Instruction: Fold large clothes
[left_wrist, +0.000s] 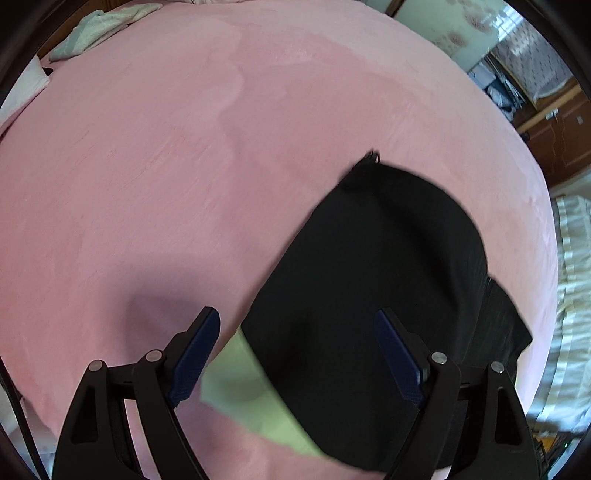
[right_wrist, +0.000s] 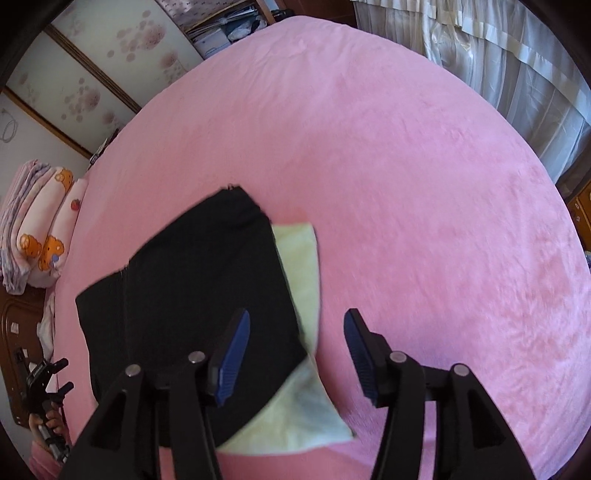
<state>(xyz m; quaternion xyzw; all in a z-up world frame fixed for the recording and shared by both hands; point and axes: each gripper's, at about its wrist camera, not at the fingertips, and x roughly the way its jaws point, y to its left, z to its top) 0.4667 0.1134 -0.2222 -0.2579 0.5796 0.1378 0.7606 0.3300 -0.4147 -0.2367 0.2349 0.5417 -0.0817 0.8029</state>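
Note:
A folded black garment (left_wrist: 369, 277) lies flat on the pink bed cover (left_wrist: 166, 166), on top of a folded pale yellow-green cloth (left_wrist: 240, 387) that sticks out along one side. My left gripper (left_wrist: 297, 313) hovers open above the garment's near edge, with nothing between its blue pads. In the right wrist view the black garment (right_wrist: 192, 280) and the pale cloth (right_wrist: 303, 258) lie at lower left on the bed cover (right_wrist: 424, 184). Above their edge my right gripper (right_wrist: 298, 314) is open and holds nothing.
A stack of folded bedding with bear prints (right_wrist: 40, 240) sits at the bed's left end. A light green cloth (left_wrist: 92, 33) lies at a far corner. Curtains (right_wrist: 517, 55) and a wooden cabinet (left_wrist: 554, 129) border the bed. A hand (right_wrist: 50, 415) shows at the lower left.

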